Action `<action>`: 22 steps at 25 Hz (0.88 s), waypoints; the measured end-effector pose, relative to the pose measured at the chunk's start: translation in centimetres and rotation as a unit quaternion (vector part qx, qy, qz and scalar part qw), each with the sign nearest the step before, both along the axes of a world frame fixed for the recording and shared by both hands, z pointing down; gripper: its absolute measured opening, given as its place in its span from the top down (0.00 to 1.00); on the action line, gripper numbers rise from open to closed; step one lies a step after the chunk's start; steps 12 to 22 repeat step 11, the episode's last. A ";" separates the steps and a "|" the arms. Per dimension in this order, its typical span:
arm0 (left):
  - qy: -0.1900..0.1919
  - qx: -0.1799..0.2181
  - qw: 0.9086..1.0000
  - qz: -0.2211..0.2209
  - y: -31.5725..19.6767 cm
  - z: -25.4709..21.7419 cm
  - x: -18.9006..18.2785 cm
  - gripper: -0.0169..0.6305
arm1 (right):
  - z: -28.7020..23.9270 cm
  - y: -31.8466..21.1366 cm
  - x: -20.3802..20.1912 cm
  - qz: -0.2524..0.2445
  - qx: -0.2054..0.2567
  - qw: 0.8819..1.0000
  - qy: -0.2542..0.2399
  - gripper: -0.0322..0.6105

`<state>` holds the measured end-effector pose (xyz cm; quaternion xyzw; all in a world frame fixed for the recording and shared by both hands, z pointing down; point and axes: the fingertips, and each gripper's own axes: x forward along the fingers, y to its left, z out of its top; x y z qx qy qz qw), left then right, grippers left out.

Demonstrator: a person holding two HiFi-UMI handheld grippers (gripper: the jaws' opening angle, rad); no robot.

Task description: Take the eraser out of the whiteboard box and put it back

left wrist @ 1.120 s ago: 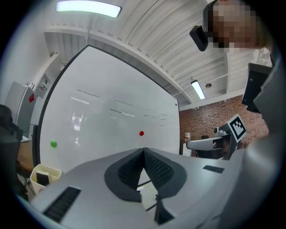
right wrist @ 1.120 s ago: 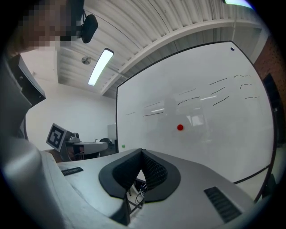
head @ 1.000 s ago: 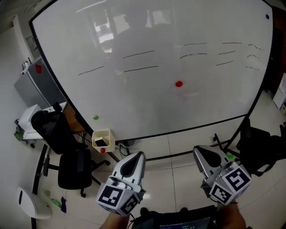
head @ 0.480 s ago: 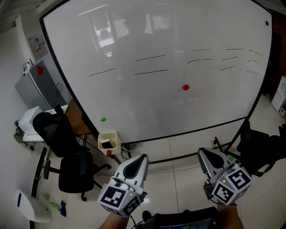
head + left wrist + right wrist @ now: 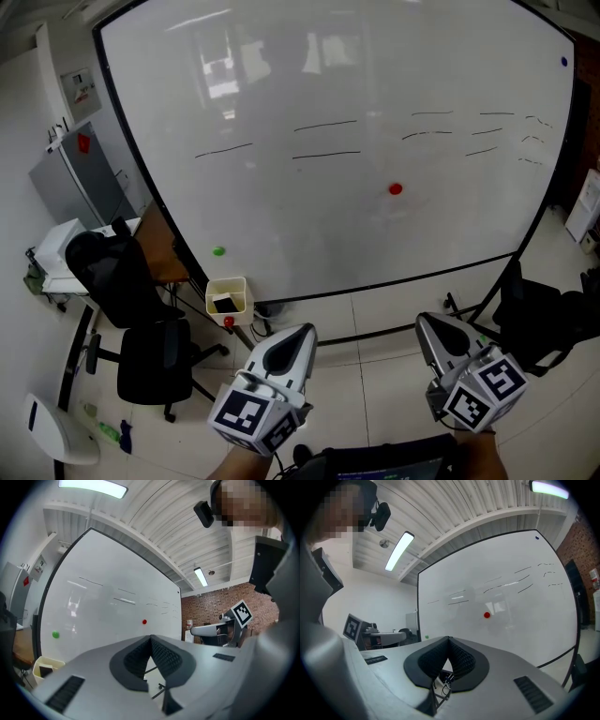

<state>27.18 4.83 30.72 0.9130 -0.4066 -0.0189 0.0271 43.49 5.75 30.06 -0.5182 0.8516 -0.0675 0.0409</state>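
A cream whiteboard box [image 5: 228,294] hangs at the lower left corner of the whiteboard [image 5: 328,225], and a black eraser [image 5: 224,304] lies inside it. The left gripper view also shows the box [image 5: 44,667] at the bottom left. My left gripper [image 5: 302,330] is shut and holds nothing; it sits to the right of the box and nearer to me. The pads meet at the left gripper's [image 5: 151,637] tip. My right gripper [image 5: 424,321] is also shut and empty, far right of the box. Its own view shows the right gripper [image 5: 449,639] facing the board.
A red magnet [image 5: 395,188] and a green magnet [image 5: 218,251] stick to the board, with pen strokes above. A black office chair [image 5: 155,356] stands left of the box. Another dark chair [image 5: 544,319] is at the right. The board's stand feet rest on the tiled floor.
The board and box have slid a little to the right in the head view. Both grippers have stayed shut and low in the picture.
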 end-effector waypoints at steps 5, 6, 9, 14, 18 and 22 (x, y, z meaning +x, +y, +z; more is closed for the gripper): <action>0.004 -0.005 1.000 -0.002 -0.2 0.4 0.2 0.93 | -0.2 -0.3 -0.2 -0.004 0.002 1.000 0.006 0.92; 0.004 -0.007 1.000 -0.001 -0.2 0.5 0.2 0.93 | -0.2 -0.4 -0.2 -0.005 0.002 1.000 0.006 0.92; 0.002 -0.021 1.000 -0.001 -0.3 1.2 0.3 0.93 | -0.1 -0.6 -0.1 -0.005 0.002 1.000 0.006 0.92; 0.000 -0.029 1.000 -0.001 -0.4 1.6 0.4 0.93 | -0.1 -0.7 0.0 -0.005 0.001 1.000 0.007 0.92; 0.000 -0.029 1.000 -0.001 -0.4 1.6 0.4 0.93 | -0.1 -0.7 0.0 -0.005 0.001 1.000 0.007 0.92; 0.000 -0.029 1.000 -0.001 -0.4 1.6 0.4 0.93 | -0.1 -0.7 0.0 -0.005 0.001 1.000 0.007 0.92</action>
